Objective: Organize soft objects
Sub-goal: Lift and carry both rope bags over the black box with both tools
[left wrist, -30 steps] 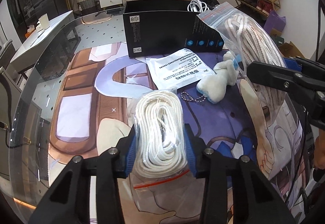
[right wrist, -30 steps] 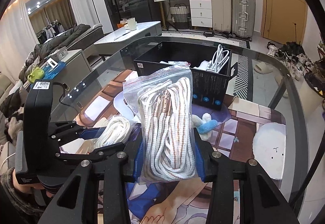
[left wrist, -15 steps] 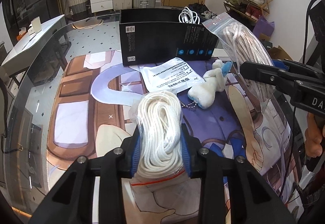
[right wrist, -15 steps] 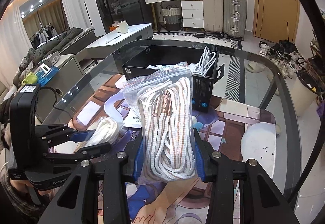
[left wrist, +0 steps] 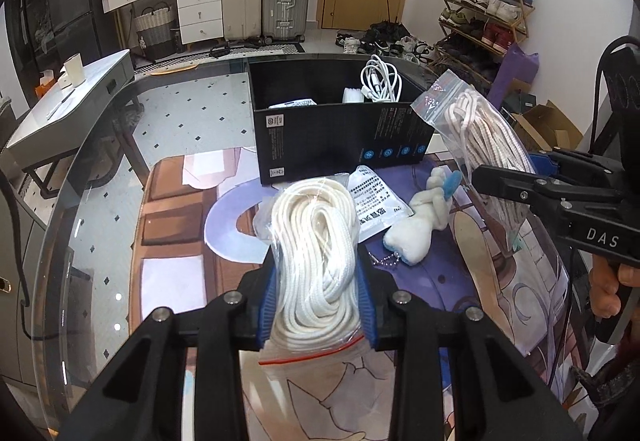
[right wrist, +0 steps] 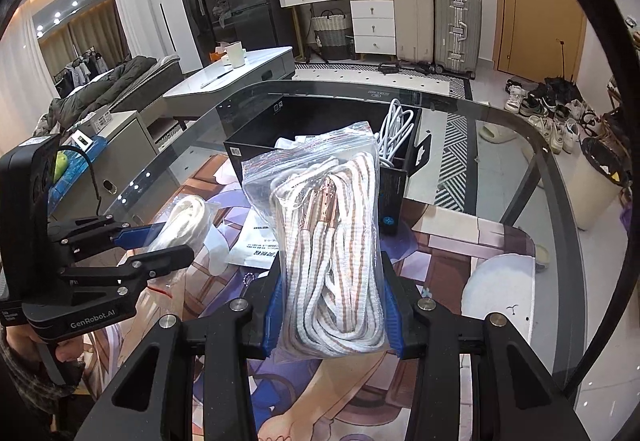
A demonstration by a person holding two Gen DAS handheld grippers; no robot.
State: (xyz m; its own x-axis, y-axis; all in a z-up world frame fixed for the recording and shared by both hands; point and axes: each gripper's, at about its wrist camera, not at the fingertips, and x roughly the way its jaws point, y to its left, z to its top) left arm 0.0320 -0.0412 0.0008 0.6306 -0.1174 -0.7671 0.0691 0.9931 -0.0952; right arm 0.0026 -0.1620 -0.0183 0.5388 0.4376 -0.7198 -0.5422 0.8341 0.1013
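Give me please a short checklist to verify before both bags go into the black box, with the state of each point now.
1. Left gripper shut on white rope bag: ok.
2. Right gripper shut on striped rope bag: ok.
3. Box open on top: ok.
4. Free room in box: cannot tell; a white cable and packets already lie inside, and the floor is mostly hidden.
5. Both bags lifted off the mat: ok.
6. Low path to box: not ok; plush toy and flat white packet lie in front of it, so go over them.
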